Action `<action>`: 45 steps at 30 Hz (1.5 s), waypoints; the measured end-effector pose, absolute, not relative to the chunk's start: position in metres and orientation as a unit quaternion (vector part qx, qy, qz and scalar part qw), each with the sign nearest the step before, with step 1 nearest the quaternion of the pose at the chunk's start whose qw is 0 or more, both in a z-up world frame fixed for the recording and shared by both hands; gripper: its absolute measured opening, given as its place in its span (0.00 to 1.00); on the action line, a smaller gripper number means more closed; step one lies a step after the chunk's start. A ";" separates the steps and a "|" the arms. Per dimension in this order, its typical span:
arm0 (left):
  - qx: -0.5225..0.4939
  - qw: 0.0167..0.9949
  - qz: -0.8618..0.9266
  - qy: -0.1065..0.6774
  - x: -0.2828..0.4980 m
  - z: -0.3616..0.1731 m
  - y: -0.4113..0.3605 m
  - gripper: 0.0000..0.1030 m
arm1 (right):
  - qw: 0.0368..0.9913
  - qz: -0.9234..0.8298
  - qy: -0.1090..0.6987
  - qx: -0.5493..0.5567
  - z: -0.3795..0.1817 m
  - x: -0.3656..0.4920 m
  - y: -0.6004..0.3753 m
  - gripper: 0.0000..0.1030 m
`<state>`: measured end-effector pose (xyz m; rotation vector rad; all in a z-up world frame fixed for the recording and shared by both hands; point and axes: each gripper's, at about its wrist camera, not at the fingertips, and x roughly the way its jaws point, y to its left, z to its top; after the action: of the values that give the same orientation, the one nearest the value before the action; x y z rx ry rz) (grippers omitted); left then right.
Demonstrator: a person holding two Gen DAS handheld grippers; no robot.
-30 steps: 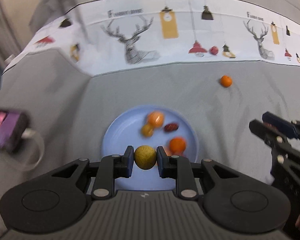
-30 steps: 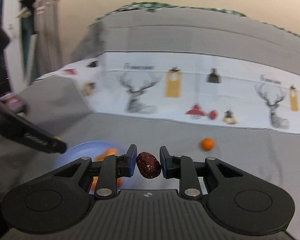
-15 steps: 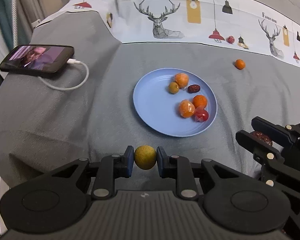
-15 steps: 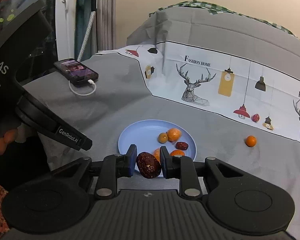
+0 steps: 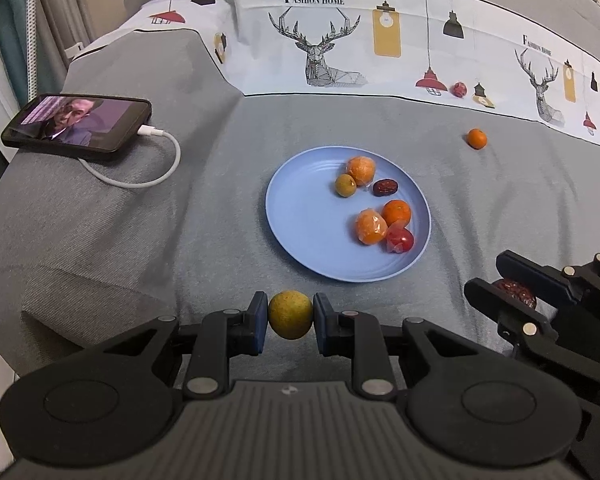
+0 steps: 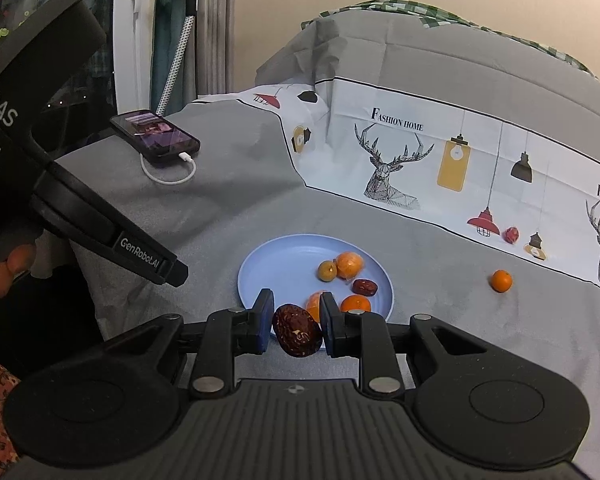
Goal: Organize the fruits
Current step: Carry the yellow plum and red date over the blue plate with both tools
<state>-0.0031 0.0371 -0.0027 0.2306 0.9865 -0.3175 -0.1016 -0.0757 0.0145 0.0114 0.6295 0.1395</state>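
Left gripper (image 5: pixel 290 320) clenched on a round yellow-green fruit (image 5: pixel 290 319), held over the grey bed cover (image 5: pixel 120 240) just short of the near rim of the blue plate (image 5: pixel 300 216); the fruit is near-spherical, no clear long axis. Right gripper (image 6: pixel 296 330) clenched on a wrinkled dark red date (image 6: pixel 297 335), its long axis running diagonally across the jaws, upper left to lower right, held above the plate's near edge. On the plate: two wrapped orange fruits, one bare orange, a small green fruit, a second date lying roughly sideways, a red fruit. One loose orange (image 5: pixel 477 138) sits on the bed cover well apart from the plate. Phone (image 5: pixel 78 126) with white cable at far left.
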 end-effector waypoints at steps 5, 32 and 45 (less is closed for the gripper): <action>0.107 0.863 -0.150 0.470 -0.001 -0.003 0.039 0.26 | 0.948 0.068 0.312 0.004 0.013 -0.102 -0.075 0.25; 0.097 0.858 -0.144 0.483 0.023 -0.016 0.038 0.26 | 0.939 0.057 0.338 0.017 -0.002 -0.083 -0.076 0.25; 0.102 0.858 -0.150 0.481 0.061 -0.026 0.017 0.26 | 0.934 0.056 0.352 0.016 -0.022 -0.044 -0.079 0.25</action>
<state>0.0606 0.0173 -0.0259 0.2152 1.0109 -0.3159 -0.0437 -0.0795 -0.0220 0.0320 0.7190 0.1153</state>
